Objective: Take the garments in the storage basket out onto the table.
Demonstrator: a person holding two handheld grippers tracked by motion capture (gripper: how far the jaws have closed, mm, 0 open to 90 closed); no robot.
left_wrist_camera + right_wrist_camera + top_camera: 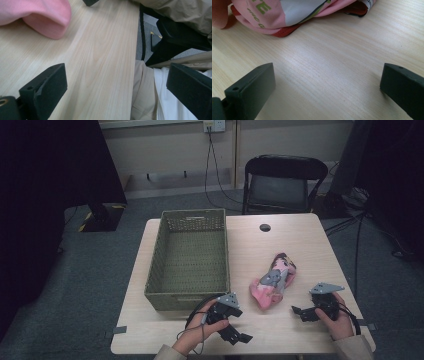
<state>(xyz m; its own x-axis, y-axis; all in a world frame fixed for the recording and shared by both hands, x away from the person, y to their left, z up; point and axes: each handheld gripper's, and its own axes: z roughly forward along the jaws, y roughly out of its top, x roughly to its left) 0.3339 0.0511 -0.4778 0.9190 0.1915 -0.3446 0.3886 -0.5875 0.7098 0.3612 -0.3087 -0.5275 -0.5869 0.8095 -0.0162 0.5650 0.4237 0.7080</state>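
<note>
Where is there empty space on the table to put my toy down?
The table is bare beyond the pink cloth, around the round hole toward the far right corner. The basket looks empty too. The near edge is crowded: the left gripper, the right gripper and the cloth sit close together.

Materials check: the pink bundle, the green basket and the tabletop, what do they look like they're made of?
Pink printed bundle: soft fabric, matte; it folds and bulges, with printed lettering in the right gripper view. Green rectangular basket: woven, probably fibre or plastic strand; its walls show an open mesh weave. Light tabletop: wood or wood-look laminate, smooth with a slight sheen; straight grain lines show, but which of the two is unclear.
</note>
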